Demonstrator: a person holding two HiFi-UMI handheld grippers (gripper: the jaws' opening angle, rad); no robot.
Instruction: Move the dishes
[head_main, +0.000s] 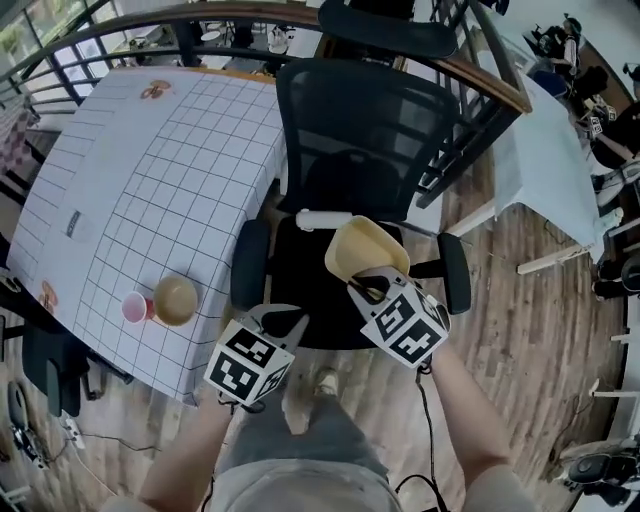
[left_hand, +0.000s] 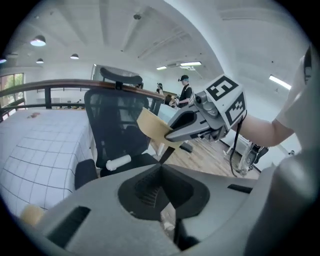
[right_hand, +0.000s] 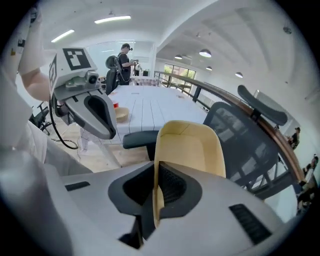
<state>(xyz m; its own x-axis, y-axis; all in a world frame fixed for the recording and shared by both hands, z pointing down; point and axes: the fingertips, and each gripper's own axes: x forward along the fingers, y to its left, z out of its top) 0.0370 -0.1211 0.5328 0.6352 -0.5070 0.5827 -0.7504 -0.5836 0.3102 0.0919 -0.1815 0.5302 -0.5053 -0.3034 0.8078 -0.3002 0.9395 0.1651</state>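
A pale yellow dish (head_main: 363, 251) hangs over the seat of a black office chair (head_main: 355, 190), and my right gripper (head_main: 372, 290) is shut on its rim. The right gripper view shows the dish (right_hand: 192, 146) standing on edge between the jaws of that gripper (right_hand: 156, 186). My left gripper (head_main: 287, 322) is shut with nothing in it, by the chair's left armrest, and its closed tips (left_hand: 160, 163) point toward the dish (left_hand: 151, 128). A tan bowl (head_main: 175, 299) sits near the front edge of the grid-cloth table (head_main: 150, 170), next to a pink cup (head_main: 133, 307).
A white cylinder (head_main: 322, 219) lies on the chair seat. A curved wooden railing (head_main: 470, 70) runs behind the chair. A second white-covered table (head_main: 548, 150) stands at the right on the wooden floor. People stand far off in the room (right_hand: 124, 62).
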